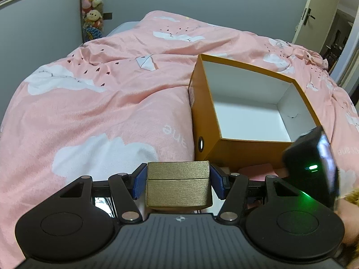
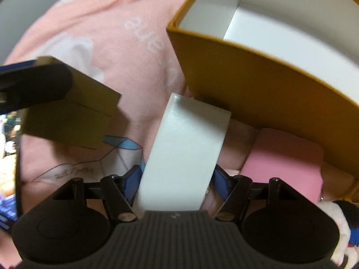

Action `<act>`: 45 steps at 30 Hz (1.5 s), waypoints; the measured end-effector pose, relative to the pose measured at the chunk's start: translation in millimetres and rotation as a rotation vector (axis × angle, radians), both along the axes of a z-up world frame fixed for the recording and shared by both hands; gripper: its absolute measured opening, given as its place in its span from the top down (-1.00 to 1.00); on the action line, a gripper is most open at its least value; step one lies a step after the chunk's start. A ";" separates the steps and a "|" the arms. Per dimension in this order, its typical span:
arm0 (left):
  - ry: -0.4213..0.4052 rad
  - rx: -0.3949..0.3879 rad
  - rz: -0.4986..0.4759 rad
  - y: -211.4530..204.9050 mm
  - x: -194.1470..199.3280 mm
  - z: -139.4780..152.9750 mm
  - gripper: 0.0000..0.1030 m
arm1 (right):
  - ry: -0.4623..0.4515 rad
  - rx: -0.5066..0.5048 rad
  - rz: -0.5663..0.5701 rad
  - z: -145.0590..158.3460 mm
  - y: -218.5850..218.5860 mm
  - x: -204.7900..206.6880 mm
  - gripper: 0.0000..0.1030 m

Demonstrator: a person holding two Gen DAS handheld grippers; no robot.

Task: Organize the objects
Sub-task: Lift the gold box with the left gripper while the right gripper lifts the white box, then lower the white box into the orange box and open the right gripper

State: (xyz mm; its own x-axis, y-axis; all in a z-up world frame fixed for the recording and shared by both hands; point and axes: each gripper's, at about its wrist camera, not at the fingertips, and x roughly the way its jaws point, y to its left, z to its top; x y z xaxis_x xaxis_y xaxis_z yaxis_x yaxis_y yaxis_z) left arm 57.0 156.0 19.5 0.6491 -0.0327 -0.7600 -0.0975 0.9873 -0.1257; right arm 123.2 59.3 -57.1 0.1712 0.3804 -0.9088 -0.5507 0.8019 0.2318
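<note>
Your left gripper (image 1: 178, 182) level above bed (image 1: 101, 112), clamping gold box (image 1: 178, 185); your right gripper (image 2: 177, 179) clamps white box (image 2: 184, 152) beside orange box (image 2: 258, 94).

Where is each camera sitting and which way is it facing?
Left wrist: on the left gripper, facing along its jaws over the pink bedding toward the open orange box; jaws closed on a gold box.
Right wrist: on the right gripper, facing down at the bedding beside the orange box; jaws closed on a white box.
Shared: the orange box, bedding, gold box.
</note>
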 end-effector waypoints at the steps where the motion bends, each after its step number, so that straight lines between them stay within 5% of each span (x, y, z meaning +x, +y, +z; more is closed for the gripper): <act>1: -0.004 0.002 -0.002 -0.9 -1.0 1.2 -0.30 | -0.012 0.022 -0.002 5.7 -5.8 -2.1 -0.33; 13: -0.090 0.011 -0.075 -24.2 0.9 37.9 -0.30 | -0.205 0.220 -0.078 86.8 -71.0 -33.7 -0.27; 21: -0.148 0.007 -0.154 -50.5 40.7 66.2 -0.30 | -0.337 0.310 -0.172 144.8 -123.3 -4.5 -0.25; 26: -0.102 -0.011 -0.205 -76.0 87.9 58.4 -0.30 | -0.431 0.313 -0.263 166.3 -151.9 28.9 -0.25; 36: 0.143 0.059 -0.191 -106.0 145.7 -11.0 -0.30 | -0.344 0.277 -0.357 110.3 -172.4 115.6 -0.25; 45: 0.297 0.177 -0.207 -115.3 157.2 -46.2 -0.30 | -0.228 0.267 -0.337 59.8 -168.8 135.0 -0.25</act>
